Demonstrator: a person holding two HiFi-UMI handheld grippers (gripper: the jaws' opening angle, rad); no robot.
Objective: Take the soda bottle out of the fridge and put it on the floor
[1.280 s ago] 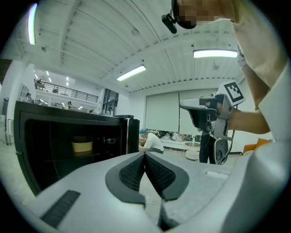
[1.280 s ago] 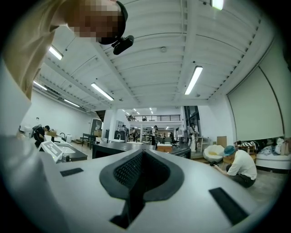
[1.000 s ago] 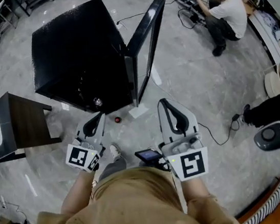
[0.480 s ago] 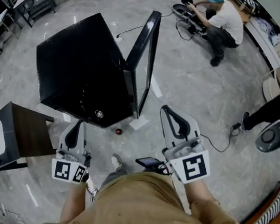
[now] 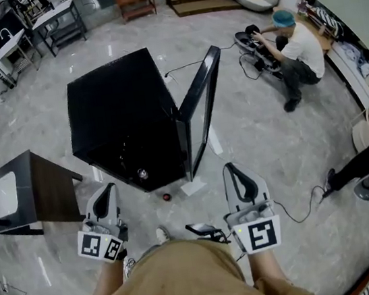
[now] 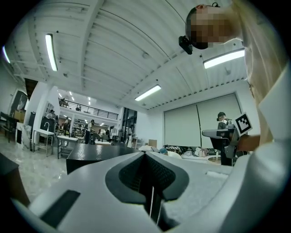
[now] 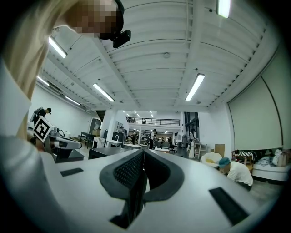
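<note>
We face fridge (image 5: 122,118); door (image 5: 201,117) open at its right. Soda bottle (image 5: 167,197) on floor (image 5: 265,139) just before fridge. Counter (image 5: 24,196) left. Person (image 5: 296,42) far behind, right.

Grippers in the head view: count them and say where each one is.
2. The left gripper is lower left, near the black fridge; the right gripper is lower right, below its open door. Both are shut and empty. None seems hidden.
</note>
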